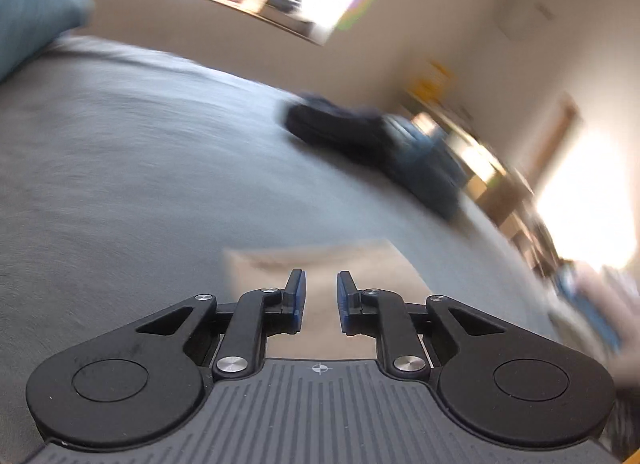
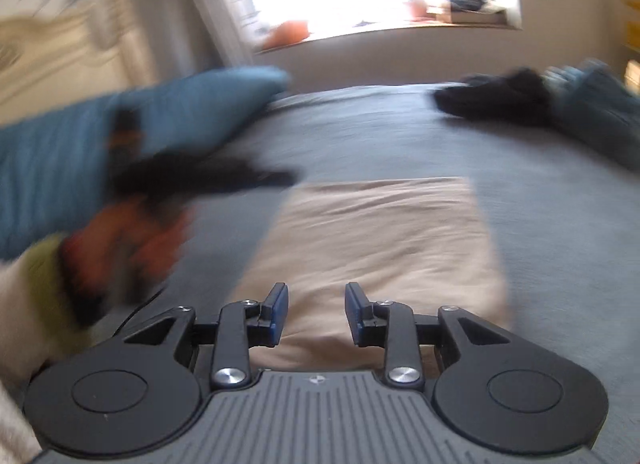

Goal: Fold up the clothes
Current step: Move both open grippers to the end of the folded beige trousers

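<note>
A folded beige garment (image 2: 384, 232) lies flat on the grey bed cover (image 2: 360, 132), straight ahead of my right gripper (image 2: 316, 314), which is open and empty just above its near edge. In the left wrist view the same beige garment (image 1: 320, 264) shows beyond my left gripper (image 1: 321, 300), open with nothing between its blue pads. The left gripper (image 2: 240, 178) also appears as a dark blur at the left of the right wrist view, held by a hand in an orange glove (image 2: 132, 244). Both views are motion-blurred.
A dark garment (image 2: 500, 98) and a blue one (image 2: 600, 120) are heaped at the far right of the bed. A blue pillow (image 2: 120, 132) lies at the left. A bright window with a cluttered sill (image 2: 400, 28) is behind the bed; shelves (image 1: 480, 168) stand at the bed's right side.
</note>
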Demonstrator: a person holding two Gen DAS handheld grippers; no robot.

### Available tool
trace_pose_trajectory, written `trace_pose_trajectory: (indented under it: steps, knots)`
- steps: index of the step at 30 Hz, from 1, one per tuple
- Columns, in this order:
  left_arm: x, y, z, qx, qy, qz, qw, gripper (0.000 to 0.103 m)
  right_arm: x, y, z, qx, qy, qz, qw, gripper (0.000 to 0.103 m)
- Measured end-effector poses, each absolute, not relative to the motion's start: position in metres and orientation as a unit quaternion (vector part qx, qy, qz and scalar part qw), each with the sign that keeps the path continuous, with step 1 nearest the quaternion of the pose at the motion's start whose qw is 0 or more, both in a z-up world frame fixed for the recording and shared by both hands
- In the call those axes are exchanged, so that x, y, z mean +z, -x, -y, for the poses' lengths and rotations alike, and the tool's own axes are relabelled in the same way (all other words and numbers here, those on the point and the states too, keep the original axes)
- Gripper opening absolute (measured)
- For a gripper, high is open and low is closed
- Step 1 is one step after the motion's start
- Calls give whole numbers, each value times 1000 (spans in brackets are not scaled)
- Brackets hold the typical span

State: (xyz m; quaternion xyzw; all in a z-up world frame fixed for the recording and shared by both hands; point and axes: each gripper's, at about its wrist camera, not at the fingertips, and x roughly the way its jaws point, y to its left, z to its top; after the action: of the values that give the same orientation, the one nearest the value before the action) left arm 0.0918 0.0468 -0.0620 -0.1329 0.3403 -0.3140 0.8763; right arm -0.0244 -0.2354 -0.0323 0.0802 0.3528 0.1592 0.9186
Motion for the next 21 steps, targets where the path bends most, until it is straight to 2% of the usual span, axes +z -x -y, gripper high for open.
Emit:
trace_pose_trajectory:
  steps: [4,8,12,14,17,18,21]
  knots:
    - [-67,-72,-26,-345,84,-358,863,18,-47,8,262,99,-109,-383,912,26]
    - [-77,-69,-18,-343,67,-375,859,19,-102,-7,281,65,-159,-479,861,21]
    - [-86,-65,-10,-341,50,-391,854,19,-76,-4,285,59,-147,-469,869,20]
    - [-84,-66,-9,-346,39,-387,854,21,-59,0,284,63,-138,-447,882,20]
    - [-82,-60,-5,-370,20,-378,848,31,-50,3,276,80,-136,-445,881,20]
    - [-86,-55,-4,-371,6,-381,847,35,-60,3,270,81,-122,-456,878,20]
    - [-100,-45,-2,-363,-14,-393,845,36,-94,3,255,73,-72,-495,863,22]
